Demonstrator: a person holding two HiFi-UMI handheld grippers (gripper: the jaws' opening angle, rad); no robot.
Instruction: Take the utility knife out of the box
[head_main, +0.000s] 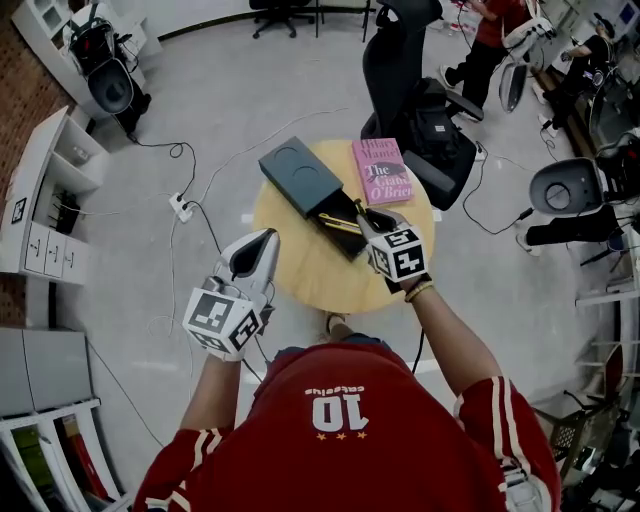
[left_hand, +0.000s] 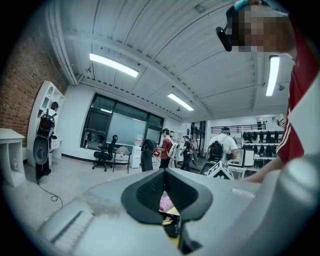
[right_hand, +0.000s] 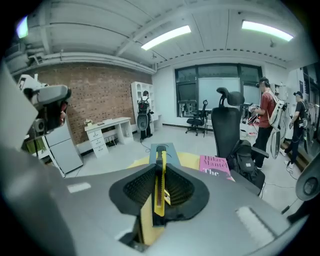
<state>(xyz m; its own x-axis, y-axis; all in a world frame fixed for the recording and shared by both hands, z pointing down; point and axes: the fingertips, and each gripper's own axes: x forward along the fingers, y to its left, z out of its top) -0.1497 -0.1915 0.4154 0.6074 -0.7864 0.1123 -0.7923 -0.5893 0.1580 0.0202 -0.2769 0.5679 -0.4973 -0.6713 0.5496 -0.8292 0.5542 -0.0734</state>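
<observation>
A yellow and black utility knife (right_hand: 159, 182) stands on edge between the pads of my right gripper (right_hand: 159, 192), which is shut on it. In the head view the knife (head_main: 342, 223) hangs just above the open end of the dark box (head_main: 312, 191), with my right gripper (head_main: 368, 228) at its near end. The box's lid (head_main: 300, 172) lies across the far left of the round yellow table (head_main: 300, 265). My left gripper (head_main: 252, 254) is shut on nothing and hovers over the table's near left edge, apart from the box; its pads (left_hand: 150, 192) meet with nothing between.
A pink book (head_main: 381, 171) lies on the table's far right, beside the box. A black office chair (head_main: 415, 95) stands just behind the table. Cables and a power strip (head_main: 181, 207) trail over the floor at left. White shelving (head_main: 50, 190) lines the left wall. People stand at the far right.
</observation>
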